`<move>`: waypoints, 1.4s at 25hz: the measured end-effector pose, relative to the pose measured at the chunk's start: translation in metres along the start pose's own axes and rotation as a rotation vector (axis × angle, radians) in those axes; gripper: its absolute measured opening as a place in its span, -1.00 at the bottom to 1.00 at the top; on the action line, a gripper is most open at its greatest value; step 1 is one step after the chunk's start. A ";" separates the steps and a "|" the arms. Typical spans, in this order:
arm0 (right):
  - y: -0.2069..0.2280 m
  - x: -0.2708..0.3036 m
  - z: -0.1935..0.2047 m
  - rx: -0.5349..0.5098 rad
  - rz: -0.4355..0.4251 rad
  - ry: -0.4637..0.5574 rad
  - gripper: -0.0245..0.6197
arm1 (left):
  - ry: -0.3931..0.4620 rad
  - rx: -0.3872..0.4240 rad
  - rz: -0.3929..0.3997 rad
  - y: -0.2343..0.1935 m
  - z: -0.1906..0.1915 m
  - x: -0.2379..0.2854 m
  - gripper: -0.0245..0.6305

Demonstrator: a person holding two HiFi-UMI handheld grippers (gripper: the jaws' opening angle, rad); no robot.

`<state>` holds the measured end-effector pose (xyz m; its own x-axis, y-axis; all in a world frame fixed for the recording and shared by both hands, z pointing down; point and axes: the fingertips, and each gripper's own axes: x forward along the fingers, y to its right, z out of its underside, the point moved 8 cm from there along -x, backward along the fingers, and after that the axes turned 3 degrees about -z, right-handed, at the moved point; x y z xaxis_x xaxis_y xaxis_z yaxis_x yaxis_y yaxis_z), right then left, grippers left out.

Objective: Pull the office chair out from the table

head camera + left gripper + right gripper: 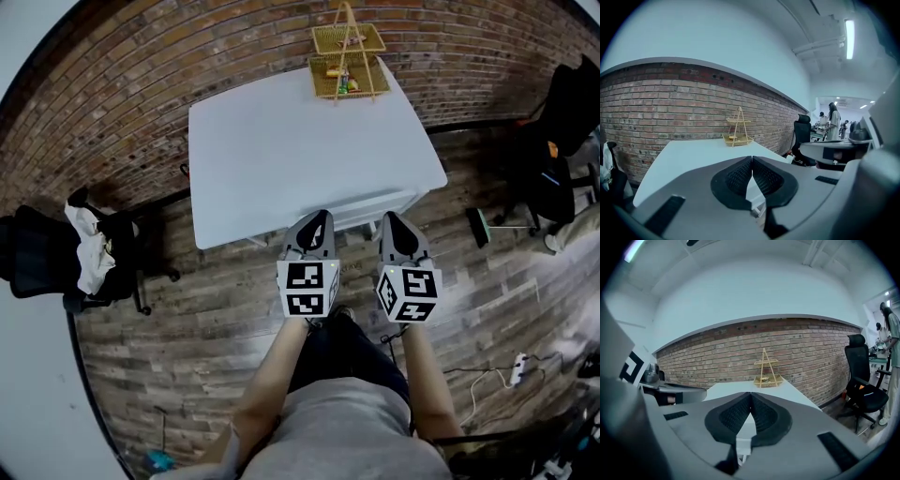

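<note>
My left gripper (319, 218) and right gripper (389, 218) are held side by side just short of the near edge of the white table (281, 150). Both are shut with nothing between their pads, as the left gripper view (752, 160) and the right gripper view (750, 394) show. A black office chair (56, 258) with a white cloth draped on it stands off the table's left corner, by the wall. A second black office chair (558, 141) stands to the right of the table; it also shows in the right gripper view (863, 385). Neither gripper touches a chair.
A two-tier wicker basket stand (347, 61) sits at the table's far edge against the brick wall (112, 112). A white power strip with cable (517, 370) lies on the wood floor at lower right. People (833, 123) stand far off in the left gripper view.
</note>
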<state>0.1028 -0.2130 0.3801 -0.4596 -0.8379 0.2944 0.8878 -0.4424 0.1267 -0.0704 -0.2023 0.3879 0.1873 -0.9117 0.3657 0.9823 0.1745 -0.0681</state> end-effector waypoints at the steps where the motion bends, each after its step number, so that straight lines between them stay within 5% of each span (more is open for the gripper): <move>1: 0.004 0.005 0.000 -0.008 -0.007 -0.009 -0.88 | -0.007 0.006 -0.001 0.000 0.000 0.004 -0.88; 9: 0.023 0.031 0.008 -0.065 -0.067 -0.076 -0.88 | -0.092 0.100 0.026 -0.002 0.002 0.030 -0.88; 21: 0.036 0.073 0.011 -0.084 -0.119 -0.150 -0.88 | -0.202 0.255 0.172 0.003 0.003 0.072 -0.88; 28: 0.041 0.088 0.009 -0.203 -0.225 -0.208 -0.88 | -0.257 0.500 0.256 0.014 0.003 0.086 -0.88; 32: 0.042 0.099 0.006 -0.272 -0.275 -0.251 -0.88 | -0.292 0.507 0.321 0.013 0.002 0.094 -0.87; 35: 0.043 0.108 0.006 -0.290 -0.317 -0.292 -0.88 | -0.341 0.507 0.372 0.009 0.004 0.100 -0.59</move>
<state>0.0913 -0.3207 0.4231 -0.6423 -0.5428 0.5411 0.6440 -0.7650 -0.0030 -0.0429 -0.2906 0.4281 0.4178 -0.6056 0.6772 0.7163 0.6781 0.1645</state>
